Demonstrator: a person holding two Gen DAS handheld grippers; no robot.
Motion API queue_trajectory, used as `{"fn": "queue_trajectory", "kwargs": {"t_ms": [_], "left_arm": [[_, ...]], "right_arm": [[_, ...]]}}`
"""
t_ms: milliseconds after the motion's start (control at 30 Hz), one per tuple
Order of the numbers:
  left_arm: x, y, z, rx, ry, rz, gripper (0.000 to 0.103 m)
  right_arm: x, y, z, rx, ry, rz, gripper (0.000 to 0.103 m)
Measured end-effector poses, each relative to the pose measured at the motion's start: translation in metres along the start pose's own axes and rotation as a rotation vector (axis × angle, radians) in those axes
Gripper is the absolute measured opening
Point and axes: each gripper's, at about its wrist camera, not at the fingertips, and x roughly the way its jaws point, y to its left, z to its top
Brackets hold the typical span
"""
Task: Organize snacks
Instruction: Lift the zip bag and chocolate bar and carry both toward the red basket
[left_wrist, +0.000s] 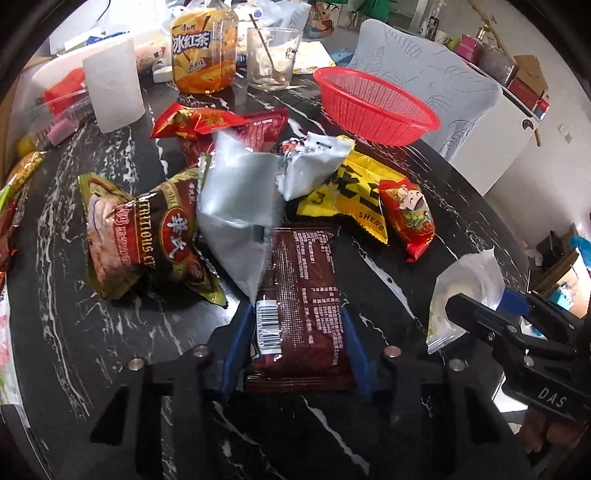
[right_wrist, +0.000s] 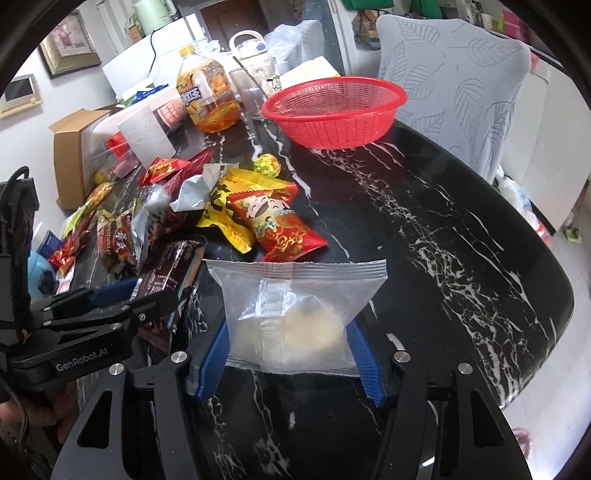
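A dark brown snack packet (left_wrist: 299, 295) lies on the black desk (right_wrist: 443, 236), pinched between the blue fingers of the left tool (left_wrist: 295, 354). Beside it, the right tool (right_wrist: 290, 360) squeezes a clear bag (right_wrist: 295, 310). More snacks are piled behind. A red basket (right_wrist: 334, 110) sits farther back.

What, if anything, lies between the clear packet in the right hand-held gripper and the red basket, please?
The clear packet faces a red cartoon snack packet and a yellow packet lying on the table towards the left of the path. The red basket sits beyond; the dark tabletop to the right looks free.
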Motion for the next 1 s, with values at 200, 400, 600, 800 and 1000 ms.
{"fn": "queue_trajectory", "kwargs": {"t_ms": [200,400,600,800,1000], "left_arm": [[-0.008,-0.003,-0.010,0.018,0.015,-0.041,0.045],[-0.024,-0.005,-0.025,0.041,0.019,-0.040,0.045],[-0.027,-0.002,-0.038,0.045,0.043,-0.074,0.045],[-0.018,0.000,-0.035,0.040,0.048,-0.075,0.057],[-0.009,-0.008,-0.028,0.056,0.045,-0.030,0.081]], "right_arm": [[-0.003,-0.001,-0.002,0.017,-0.008,0.001,0.061],[-0.007,0.003,-0.008,0.001,0.009,0.015,0.061],[-0.011,0.013,-0.020,-0.048,0.035,-0.003,0.061],[-0.014,0.020,-0.027,-0.061,0.044,0.004,0.061],[-0.012,0.018,-0.027,-0.056,0.046,0.007,0.062]]}}
